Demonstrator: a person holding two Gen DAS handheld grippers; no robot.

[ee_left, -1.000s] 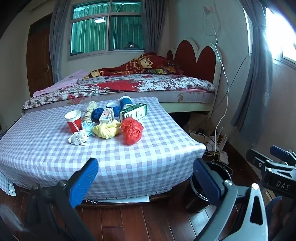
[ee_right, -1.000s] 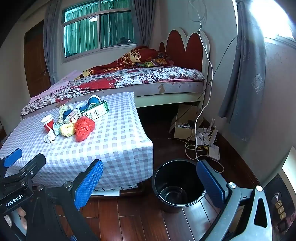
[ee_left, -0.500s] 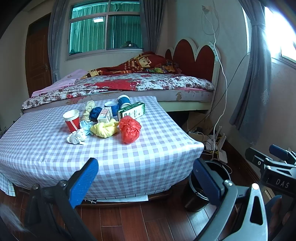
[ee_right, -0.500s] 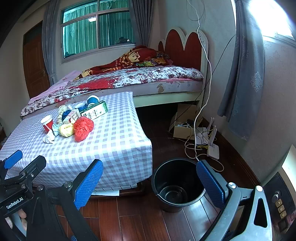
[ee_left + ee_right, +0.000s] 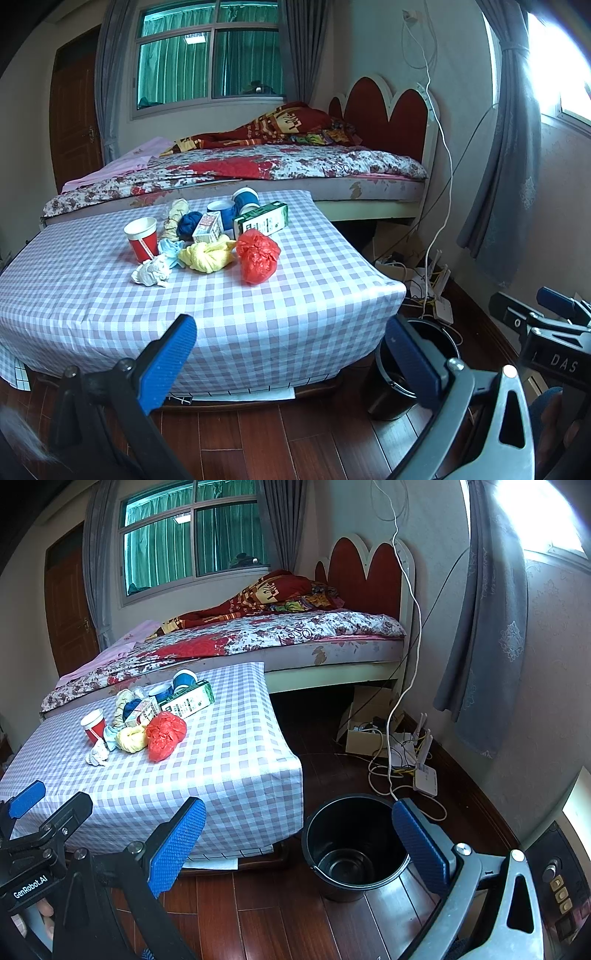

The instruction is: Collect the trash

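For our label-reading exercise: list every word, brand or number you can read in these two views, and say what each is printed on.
"DAS": on the right tool, seen from the left camera; any further letters are cut off.
"GenRobot.AI": on the left tool, seen from the right camera.
Green carton: print too small to read.
Small box: print blurred.
Red cup: marking unreadable.
Red quilt: lettering unclear.

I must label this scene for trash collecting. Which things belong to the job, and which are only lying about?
For the job: red plastic bag, yellow wad, white crumpled paper, red paper cup, green carton, black bucket.

Lying about: bed, router, cardboard box.
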